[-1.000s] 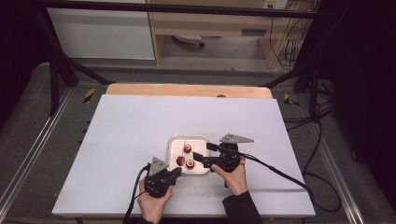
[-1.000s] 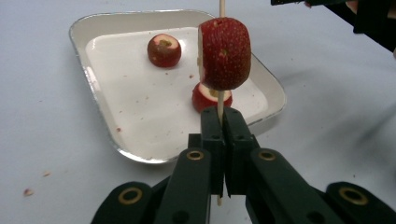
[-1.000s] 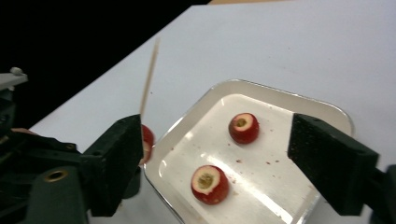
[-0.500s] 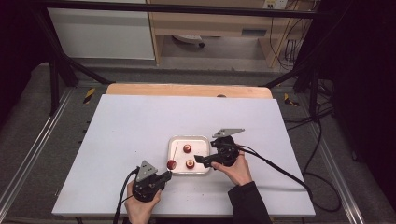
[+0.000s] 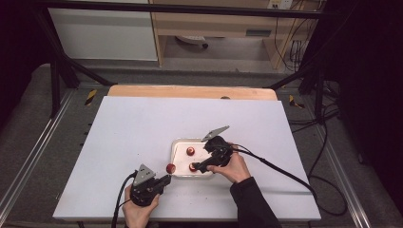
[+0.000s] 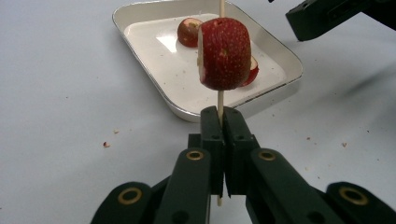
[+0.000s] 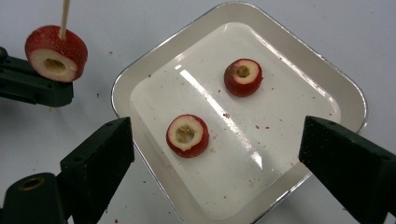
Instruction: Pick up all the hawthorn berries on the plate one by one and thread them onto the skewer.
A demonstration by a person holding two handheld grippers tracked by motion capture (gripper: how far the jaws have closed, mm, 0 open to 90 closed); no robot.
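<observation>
My left claw [image 6: 219, 122] is clamped on a thin wooden skewer [image 6: 220, 99] with one strawberry piece [image 6: 224, 53] threaded on it, held just off the near-left corner of the tray [image 5: 177, 142] on the white surface [image 5: 142, 123]. My right claw [image 7: 219, 168], whose jaws have just been opening and closing a little, hovers wide and empty over the nearer cored piece [image 7: 187, 135]; another [image 7: 243, 77] lies farther back. I judge the threading is one piece in; next I need to lower and close gently on that nearer piece.
</observation>
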